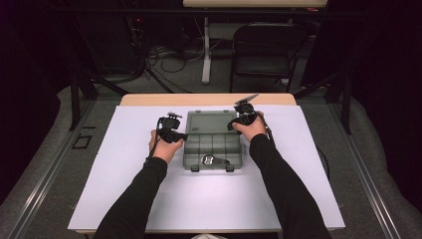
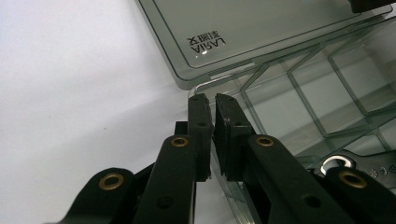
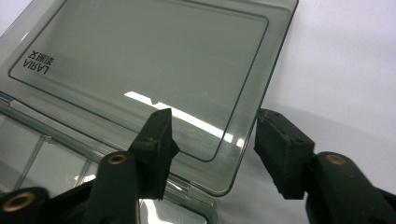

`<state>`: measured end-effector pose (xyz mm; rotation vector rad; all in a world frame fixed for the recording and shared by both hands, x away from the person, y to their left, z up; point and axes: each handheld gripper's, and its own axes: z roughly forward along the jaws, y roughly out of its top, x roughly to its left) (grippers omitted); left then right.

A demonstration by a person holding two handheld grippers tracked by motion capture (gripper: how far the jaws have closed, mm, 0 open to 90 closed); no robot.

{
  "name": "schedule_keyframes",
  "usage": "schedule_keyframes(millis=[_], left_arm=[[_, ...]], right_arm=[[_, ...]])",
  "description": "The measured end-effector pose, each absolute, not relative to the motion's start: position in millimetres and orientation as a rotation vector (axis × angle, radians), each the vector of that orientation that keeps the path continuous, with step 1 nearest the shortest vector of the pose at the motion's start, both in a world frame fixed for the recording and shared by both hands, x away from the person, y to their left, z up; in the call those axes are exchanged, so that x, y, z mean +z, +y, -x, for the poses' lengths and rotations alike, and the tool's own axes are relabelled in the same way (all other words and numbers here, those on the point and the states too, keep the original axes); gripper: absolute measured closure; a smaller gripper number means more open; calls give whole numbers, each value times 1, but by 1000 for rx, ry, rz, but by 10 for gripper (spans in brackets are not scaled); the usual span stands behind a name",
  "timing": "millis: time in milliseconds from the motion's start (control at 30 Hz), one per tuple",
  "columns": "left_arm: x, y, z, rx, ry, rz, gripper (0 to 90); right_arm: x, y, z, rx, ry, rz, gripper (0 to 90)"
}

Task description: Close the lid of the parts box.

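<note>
Overhead, the smoky clear compartment box (image 1: 211, 144) lies open mid-table on the white sheet (image 1: 124, 199), lid (image 1: 211, 122) flat behind. Left gripper view: left gripper (image 2: 214, 100) pinches the box's side wall. Right gripper view: right gripper (image 3: 212, 123) stands spread, straddling the lid's corner without pressing.

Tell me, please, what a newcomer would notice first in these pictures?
First, the smoky clear plastic organizer box at the middle of the white table, its lid lying open behind it. The left gripper pinches the box's side wall, while the right gripper stands open at the lid's corner.
</note>
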<state>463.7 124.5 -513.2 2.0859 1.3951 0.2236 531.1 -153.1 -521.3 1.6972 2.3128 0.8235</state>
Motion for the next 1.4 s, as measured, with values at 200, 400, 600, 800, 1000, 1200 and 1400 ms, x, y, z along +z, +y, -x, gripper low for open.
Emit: schedule_keyframes(millis=[200, 400, 600, 800, 1000, 1200, 1400], left_arm=[[-513, 124, -463, 227, 1395, -2086, 853], [-513, 124, -463, 231, 1397, -2084, 854], [-513, 124, -463, 234, 1391, -2090, 854], [-513, 124, -463, 236, 1391, -2091, 853], [-513, 124, -463, 241, 1387, -2093, 854], [-514, 124, -463, 240, 1385, -2093, 854], [-514, 124, -463, 238, 1389, -2088, 854]], right_arm=[[-522, -152, -532, 818, 2320, -1709, 413], [-522, -151, -532, 828, 2320, -1709, 401], [-525, -152, -532, 822, 2329, -1724, 395], [-529, -152, -533, 830, 2323, -1744, 392], [-531, -153, -534, 850, 2326, -1747, 379], [-533, -154, -535, 865, 2326, -1765, 364], [-535, -156, -535, 894, 2323, -1784, 354]])
